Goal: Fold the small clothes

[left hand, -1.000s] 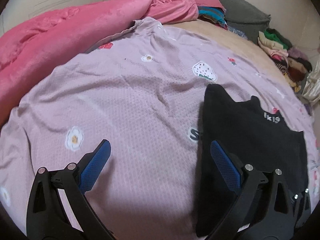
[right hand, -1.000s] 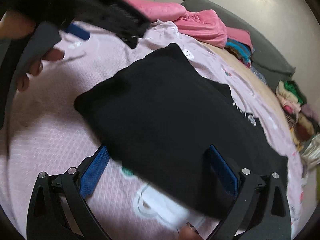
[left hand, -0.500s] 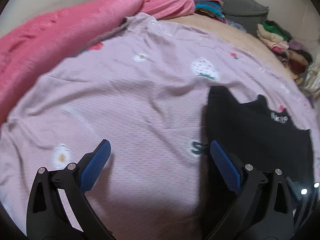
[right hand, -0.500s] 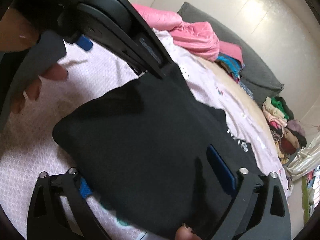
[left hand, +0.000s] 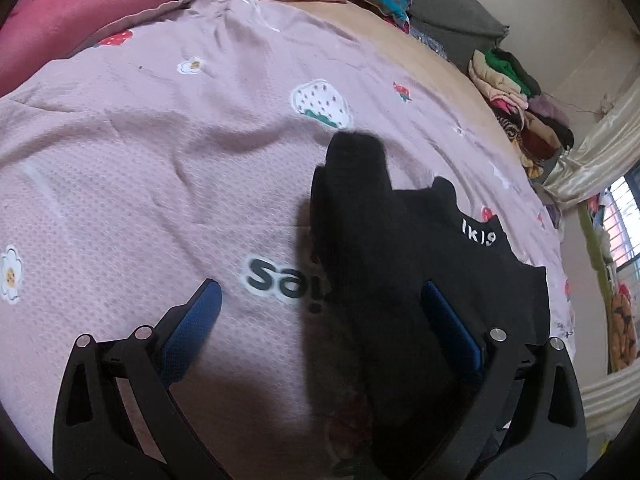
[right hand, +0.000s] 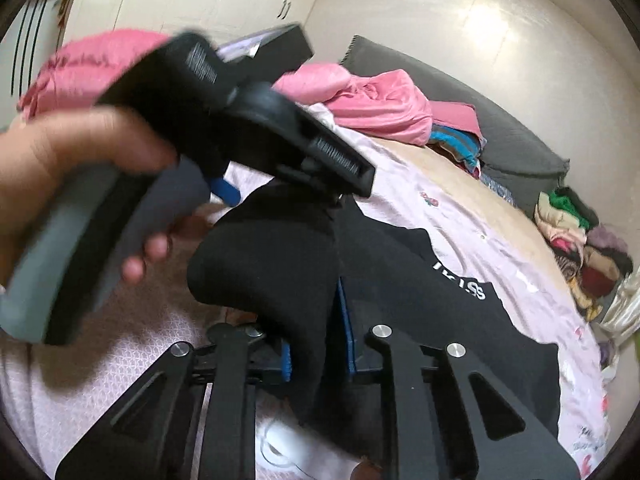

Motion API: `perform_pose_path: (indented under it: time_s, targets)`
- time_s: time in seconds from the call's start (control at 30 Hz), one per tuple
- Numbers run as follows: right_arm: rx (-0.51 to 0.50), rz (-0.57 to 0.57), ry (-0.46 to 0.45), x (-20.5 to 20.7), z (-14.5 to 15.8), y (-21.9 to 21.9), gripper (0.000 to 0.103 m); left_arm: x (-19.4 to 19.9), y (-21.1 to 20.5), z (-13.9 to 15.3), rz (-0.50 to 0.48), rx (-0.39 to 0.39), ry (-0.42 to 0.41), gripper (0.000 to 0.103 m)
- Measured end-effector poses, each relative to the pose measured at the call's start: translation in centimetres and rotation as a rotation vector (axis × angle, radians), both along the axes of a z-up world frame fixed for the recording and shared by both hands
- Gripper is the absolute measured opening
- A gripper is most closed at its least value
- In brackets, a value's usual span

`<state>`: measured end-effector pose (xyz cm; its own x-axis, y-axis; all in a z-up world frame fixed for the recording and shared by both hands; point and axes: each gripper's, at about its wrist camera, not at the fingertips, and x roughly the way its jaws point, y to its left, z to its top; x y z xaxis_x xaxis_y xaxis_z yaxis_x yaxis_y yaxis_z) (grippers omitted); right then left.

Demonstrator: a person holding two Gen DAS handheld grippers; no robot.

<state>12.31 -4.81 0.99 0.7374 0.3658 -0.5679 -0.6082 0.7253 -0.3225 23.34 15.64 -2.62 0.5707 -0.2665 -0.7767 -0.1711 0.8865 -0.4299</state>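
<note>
A black garment (left hand: 424, 264) with white lettering lies on the pink printed bedspread (left hand: 152, 160). Its near edge is bunched and lifted. In the right wrist view my right gripper (right hand: 316, 340) is closing, and its blue pads pinch a fold of the black garment (right hand: 272, 264). My left gripper (left hand: 320, 320) stands open just above the bed, left finger over the bedspread and right finger over the black cloth, with nothing gripped. A person's hand (right hand: 60, 152) holds the left gripper's handle at the upper left of the right wrist view.
A pink blanket (left hand: 80, 8) is heaped along the far left of the bed. A grey cushion (left hand: 452, 24) and a pile of mixed clothes (left hand: 516, 92) lie at the far right. Cream curtains (left hand: 592, 152) hang at the right edge.
The right gripper's jaws went from wide open to closed on the black garment's edge and rose with it. The left gripper moved closer to the garment and tipped further down.
</note>
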Motion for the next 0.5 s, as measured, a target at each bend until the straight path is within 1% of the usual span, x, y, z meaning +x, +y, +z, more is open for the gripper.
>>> perform_pose_path:
  time_s: [0.07, 0.1, 0.13, 0.17, 0.2, 0.23, 0.27, 0.3, 0.33, 0.4, 0.5]
  targets:
    - [0.037, -0.01, 0.016, -0.1, 0.6, -0.9, 0.015, 0.0, -0.6, 0.6, 0.0, -0.022, -0.015, 0.093]
    - [0.064, -0.019, 0.02, 0.0, 0.9, -1.6, 0.015, -0.1, -1.1, 1.1, -0.001, -0.028, -0.028, 0.091]
    - [0.079, -0.026, 0.019, -0.1, 1.2, -2.1, 0.014, -0.1, -1.6, 1.5, -0.002, -0.03, -0.039, 0.079]
    - [0.098, -0.036, 0.019, -0.3, 1.6, -2.7, 0.013, 0.0, -2.1, 1.9, -0.01, -0.039, -0.047, 0.073]
    - [0.118, -0.049, 0.024, -0.3, 1.9, -3.2, 0.012, -0.1, -2.8, 2.5, -0.029, -0.066, -0.061, 0.062]
    - [0.148, -0.068, 0.032, -0.2, 2.2, -4.0, 0.011, -0.1, -3.3, 2.9, -0.042, -0.081, -0.072, 0.057]
    - [0.169, -0.081, 0.034, -0.5, 2.5, -4.8, 0.011, -0.2, -3.9, 3.2, -0.053, -0.087, -0.082, 0.046]
    - [0.187, -0.092, 0.034, -0.6, 2.6, -5.3, 0.01, -0.2, -4.9, 3.7, -0.071, -0.087, -0.097, 0.032]
    - [0.204, -0.104, 0.031, -0.7, 2.9, -6.1, 0.01, -0.3, -5.7, 4.2, -0.082, -0.079, -0.104, 0.028]
    - [0.234, -0.126, 0.026, -1.0, 3.3, -7.3, 0.01, -0.5, -7.4, 5.2, -0.1, -0.056, -0.122, 0.026]
    - [0.298, -0.161, 0.034, -1.3, 3.9, -9.8, 0.009, -0.7, -9.4, 6.6, -0.121, -0.041, -0.142, 0.026]
